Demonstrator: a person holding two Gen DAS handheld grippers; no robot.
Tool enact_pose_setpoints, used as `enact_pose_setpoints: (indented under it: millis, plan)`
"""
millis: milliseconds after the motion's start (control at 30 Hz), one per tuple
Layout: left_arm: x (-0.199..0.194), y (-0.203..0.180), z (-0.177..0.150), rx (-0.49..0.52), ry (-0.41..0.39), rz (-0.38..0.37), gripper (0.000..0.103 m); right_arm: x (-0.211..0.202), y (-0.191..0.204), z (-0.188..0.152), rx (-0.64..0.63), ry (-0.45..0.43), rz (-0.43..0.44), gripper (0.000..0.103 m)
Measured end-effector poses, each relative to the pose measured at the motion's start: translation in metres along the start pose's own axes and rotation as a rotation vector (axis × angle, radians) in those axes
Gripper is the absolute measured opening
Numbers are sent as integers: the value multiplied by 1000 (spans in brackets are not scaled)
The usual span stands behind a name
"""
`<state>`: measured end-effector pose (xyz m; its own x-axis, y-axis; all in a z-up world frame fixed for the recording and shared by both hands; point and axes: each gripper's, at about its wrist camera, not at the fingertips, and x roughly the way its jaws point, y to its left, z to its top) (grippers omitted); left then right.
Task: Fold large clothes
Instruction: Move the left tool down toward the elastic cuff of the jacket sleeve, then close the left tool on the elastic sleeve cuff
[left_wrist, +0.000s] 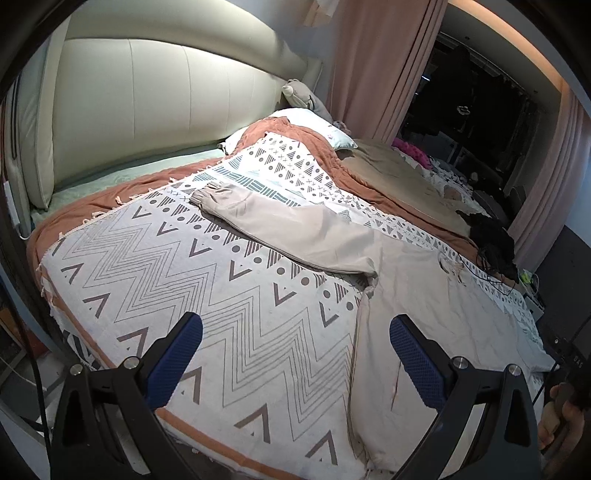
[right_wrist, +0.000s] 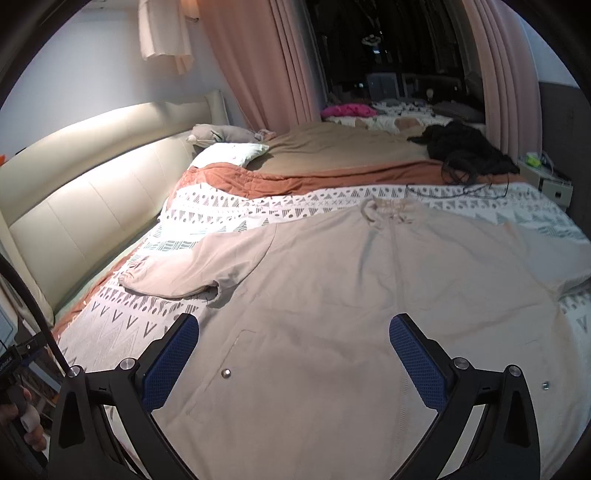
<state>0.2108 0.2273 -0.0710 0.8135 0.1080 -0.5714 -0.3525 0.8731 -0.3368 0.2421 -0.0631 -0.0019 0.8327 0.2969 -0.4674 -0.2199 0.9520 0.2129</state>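
Left gripper (left_wrist: 295, 354): held above the near edge of the bed, pointing toward the headboard (left_wrist: 155, 96). Its jaws stand wide apart and hold nothing. The blue pads (left_wrist: 177, 362) frame the patterned blanket (left_wrist: 221, 302) on one side and the garment's side hem on the other.

Right gripper (right_wrist: 295, 354): held above the lower front of the beige jacket (right_wrist: 351, 295), pointing toward the collar (right_wrist: 388, 210). Its jaws likewise stand wide apart, empty, with no contact to the cloth visible.

A hand (right_wrist: 26, 417) shows at the lower left edge of the right wrist view, wrapped around a grip handle.

Task item: the beige jacket lies flat and face up on the patterned blanket, collar toward the far side. One sleeve (left_wrist: 280, 229) extends sideways toward the headboard, cuff gathered. Two metal snaps (right_wrist: 226, 373) show on the lower front.

Further back on the bed lie a rust quilt (right_wrist: 280, 181), a white pillow (right_wrist: 232, 153), a tan cover (right_wrist: 332, 147) and a black garment (right_wrist: 469, 147).
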Motion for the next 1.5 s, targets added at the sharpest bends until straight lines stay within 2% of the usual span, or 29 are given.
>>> enact_pose_setpoints:
  millis: [333,400,467,567,767,833,900,933,1067,1167,1233,1333,1367,1433,1467,1500]
  plan:
    - [91,34,48,-110,70,4,103,110,4,41,69,127,59,103]
    - [112,43,57,-137,88,11,96,130,1,45,67,139,62,103]
    - [134,53,66,-168,107,11,95,150,-2,47,67,156,64,103]
    - [161,68,77,-215,130,14,84,178,-2,52,64,187,69,103]
    - [215,99,98,-302,165,16,83,215,-7,67,34,229,65,103]
    - [231,106,103,-312,163,33,82,230,0,72,19,236,69,98]
    - [248,113,108,-336,171,37,75,243,5,76,7,248,68,80]
    - [256,115,110,-344,179,38,72,255,6,78,8,262,70,78]
    - [289,127,119,-374,188,53,72,278,8,76,20,296,71,76]
    - [312,138,124,-396,200,79,65,298,8,75,19,323,64,76]
    - [327,145,125,-404,217,99,65,310,7,73,27,342,59,76]
    - [344,148,129,-376,215,118,63,328,6,70,49,377,66,76]
    - [347,148,132,-366,211,121,61,333,5,69,59,391,78,76]
    - [353,147,137,-360,219,125,43,343,5,67,81,416,106,76]
    - [355,147,139,-363,225,128,40,346,4,65,89,423,115,76]
    - [357,147,140,-364,230,130,31,348,2,63,95,426,123,76]
